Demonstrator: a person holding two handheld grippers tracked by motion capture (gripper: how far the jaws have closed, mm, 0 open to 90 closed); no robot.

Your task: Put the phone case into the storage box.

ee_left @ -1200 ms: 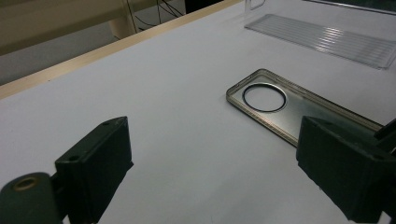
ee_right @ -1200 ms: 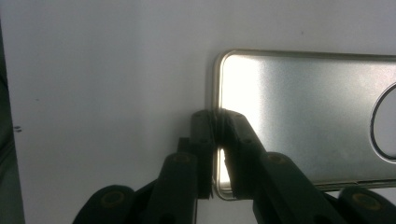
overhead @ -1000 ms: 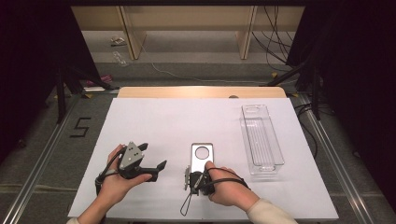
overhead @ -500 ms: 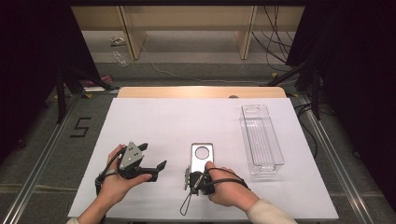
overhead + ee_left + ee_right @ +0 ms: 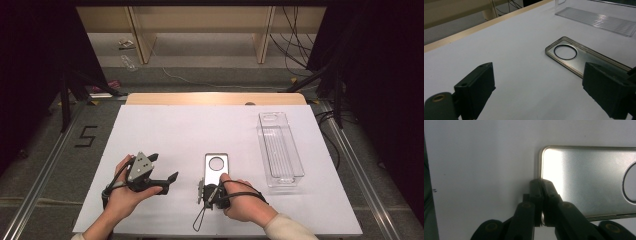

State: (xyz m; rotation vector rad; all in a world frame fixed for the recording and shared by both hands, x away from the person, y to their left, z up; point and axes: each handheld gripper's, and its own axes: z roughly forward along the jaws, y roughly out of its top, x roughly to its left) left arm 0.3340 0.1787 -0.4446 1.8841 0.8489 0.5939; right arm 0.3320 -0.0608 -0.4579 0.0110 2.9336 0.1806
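A silvery phone case [image 5: 216, 167] with a round hole near its far end lies flat on the white table [image 5: 200, 130], near the front middle. My right gripper [image 5: 212, 187] is at the case's near end. In the right gripper view its jaws [image 5: 541, 185] are shut on the near rim of the case [image 5: 584, 182], close to a corner. My left gripper [image 5: 162, 167] is held just above the table to the left of the case, open with nothing between its fingers. The left gripper view shows its wide-apart jaws [image 5: 541, 82] and the case [image 5: 586, 58] lying beyond them.
A clear, long plastic tray [image 5: 280, 150] stands at the right of the table and also shows in the left gripper view [image 5: 599, 20]. A wooden strip [image 5: 215, 98] runs along the table's far edge. Cables and shelf legs lie on the floor beyond.
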